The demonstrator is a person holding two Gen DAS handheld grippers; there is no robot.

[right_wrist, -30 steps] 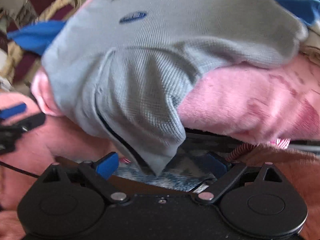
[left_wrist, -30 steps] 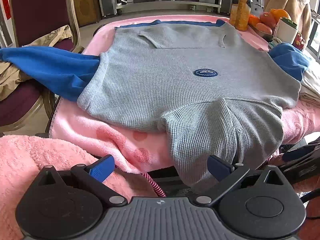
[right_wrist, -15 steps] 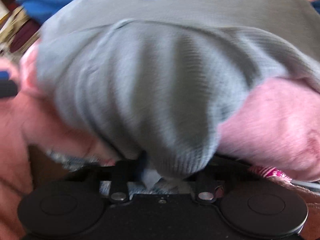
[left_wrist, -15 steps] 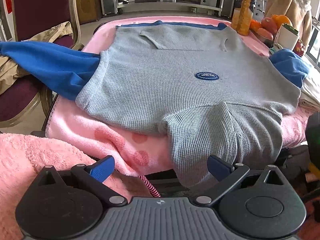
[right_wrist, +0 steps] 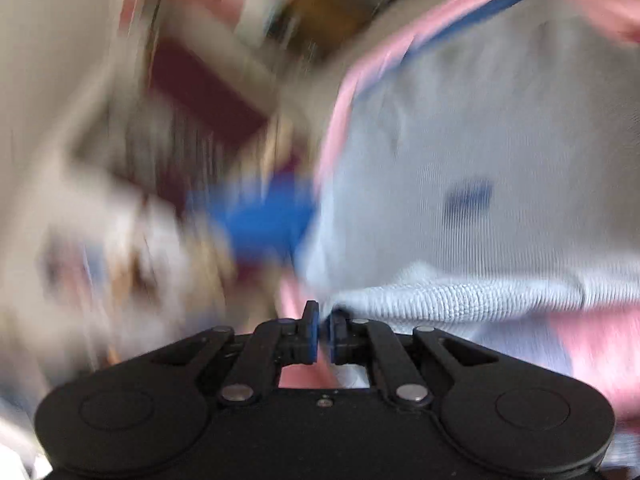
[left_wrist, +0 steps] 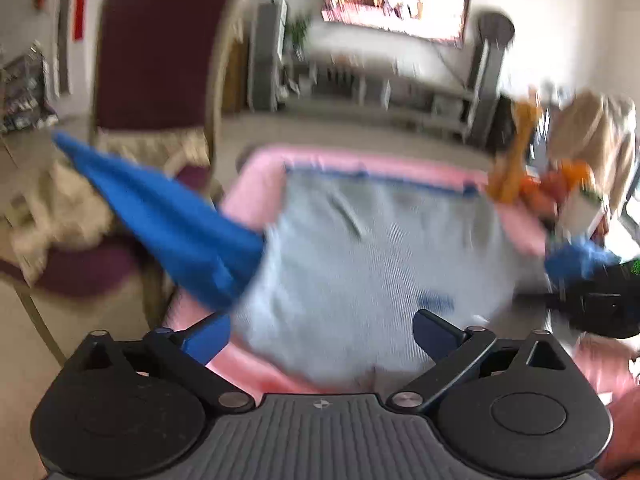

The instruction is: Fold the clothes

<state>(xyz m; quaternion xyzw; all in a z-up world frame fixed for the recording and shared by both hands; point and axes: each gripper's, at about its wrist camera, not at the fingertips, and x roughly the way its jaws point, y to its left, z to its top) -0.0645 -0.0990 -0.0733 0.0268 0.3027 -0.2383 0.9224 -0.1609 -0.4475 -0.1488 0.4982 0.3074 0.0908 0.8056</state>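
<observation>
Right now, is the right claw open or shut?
Shut on the grey top: the right claw has its pads nearly together, pinching the knit edge.

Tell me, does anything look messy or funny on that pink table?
Yes. A blue garment sticks out from under the grey sweater and hangs off the side toward the chair instead of lying flat. The right gripper is pinching the sweater's edge. The pictures are blurry, so finer details are unclear.

Bright daylight, strong motion blur in both views.
Fisheye bends the edges; the right wrist view smears most, and only the black gripper bodies stay sharp.
</observation>
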